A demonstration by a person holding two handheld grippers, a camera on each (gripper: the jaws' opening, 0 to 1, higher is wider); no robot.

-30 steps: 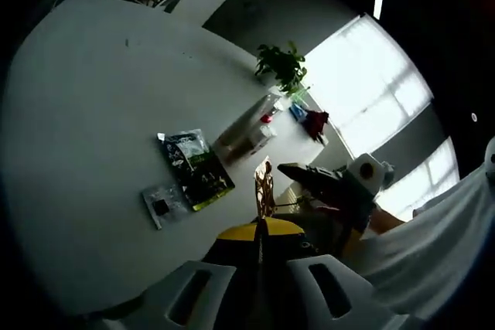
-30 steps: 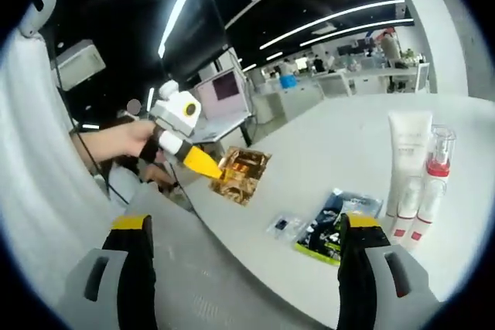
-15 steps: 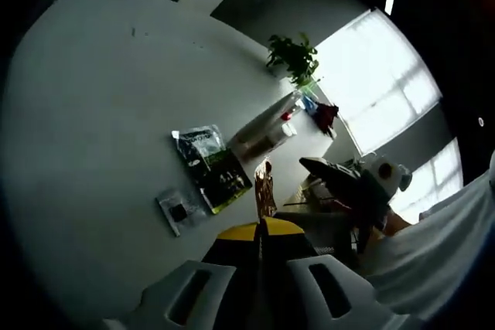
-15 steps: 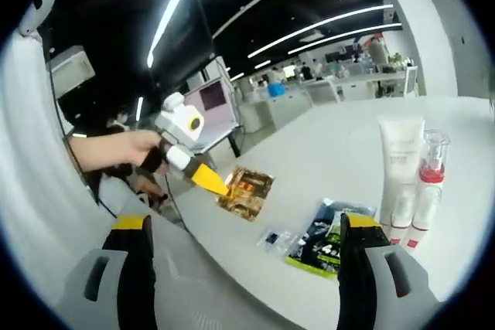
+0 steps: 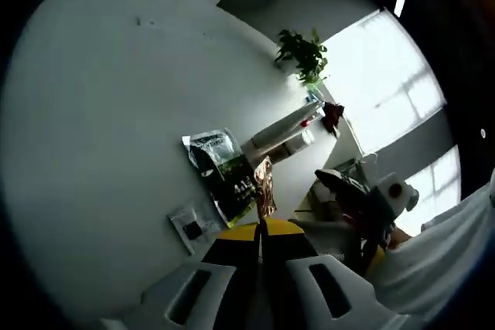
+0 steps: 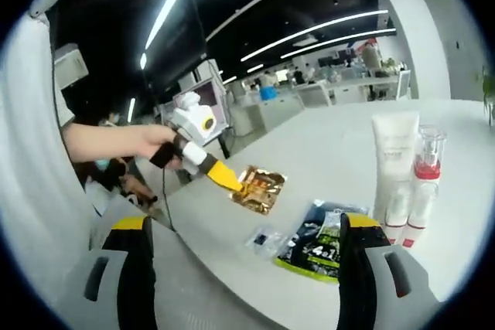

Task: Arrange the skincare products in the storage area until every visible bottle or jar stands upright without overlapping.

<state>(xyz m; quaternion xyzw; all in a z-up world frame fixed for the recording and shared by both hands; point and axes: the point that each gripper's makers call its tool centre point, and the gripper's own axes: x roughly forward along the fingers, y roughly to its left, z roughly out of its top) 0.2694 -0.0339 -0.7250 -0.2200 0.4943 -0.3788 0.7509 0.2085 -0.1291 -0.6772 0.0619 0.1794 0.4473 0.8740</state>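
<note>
The left hand-held gripper (image 6: 229, 179) is pinching a gold foil sachet (image 6: 261, 188) between its closed yellow jaws and is carrying it further in over the white bench (image 6: 325, 161), closer than before to the dark green packet (image 6: 315, 243) and small clear sachet (image 6: 265, 239). The right hand-held gripper (image 6: 246, 268) is hanging open and empty at the bench edge, while the white tube (image 6: 393, 161) and red-collared pump bottle (image 6: 425, 178) are standing upright together just past the packet.

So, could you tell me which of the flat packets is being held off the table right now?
The shiny gold packet: the left gripper is shut on its edge, lifting it. The dark green packet and the small clear sachet lie flat on the table.
</note>
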